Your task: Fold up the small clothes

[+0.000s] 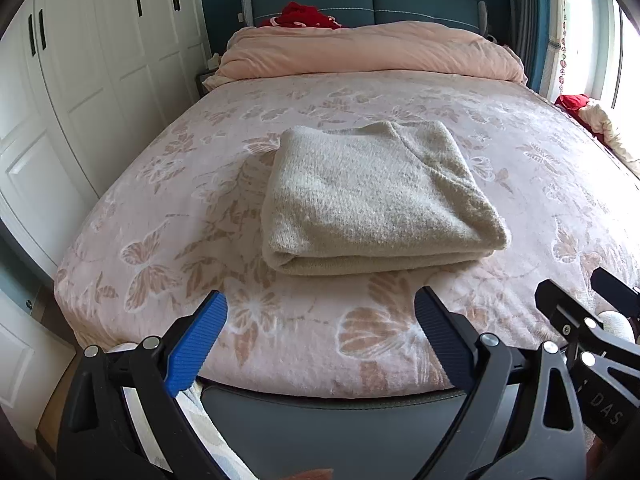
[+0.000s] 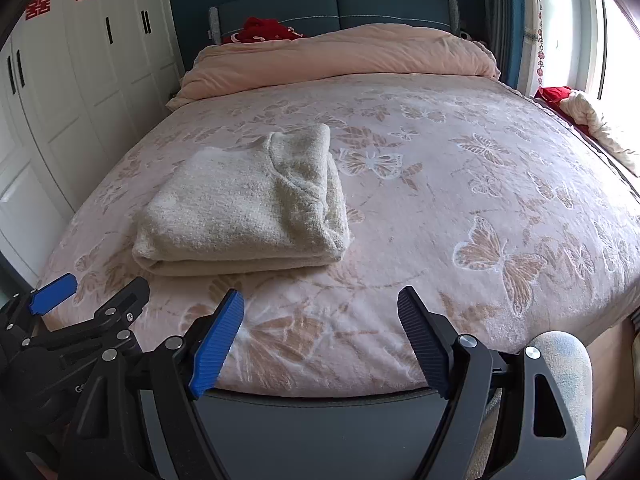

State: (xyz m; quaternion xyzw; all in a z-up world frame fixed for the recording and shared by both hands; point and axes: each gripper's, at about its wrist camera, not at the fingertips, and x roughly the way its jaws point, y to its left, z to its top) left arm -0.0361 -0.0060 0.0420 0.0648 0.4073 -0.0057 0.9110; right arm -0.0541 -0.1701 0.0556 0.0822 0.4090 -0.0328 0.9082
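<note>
1. Looking toward the headboard, a red cloth (image 1: 306, 16) sits half buried behind the rolled pink duvet (image 1: 368, 54), so its shape is hard to make out.
2. By the window, a red and cream heap (image 2: 584, 116) is cut off by the picture's edge and washed out by glare.
3. The wardrobe (image 1: 100, 60) carries red paper signs, cropped at the top in the left view.
4. The cream knitted garment (image 1: 376, 196) lies folded into a thick, squarish pad on the butterfly-print blanket (image 1: 280, 320), toward the foot of the bed.
5. The left gripper (image 1: 320, 332) hangs over the bed's near edge, its jaws spread wide with nothing between them; the garment lies just beyond its tips, apart from them.
6. The right gripper (image 2: 320, 332) is likewise wide and empty, with the garment ahead and off to its left, untouched.
</note>
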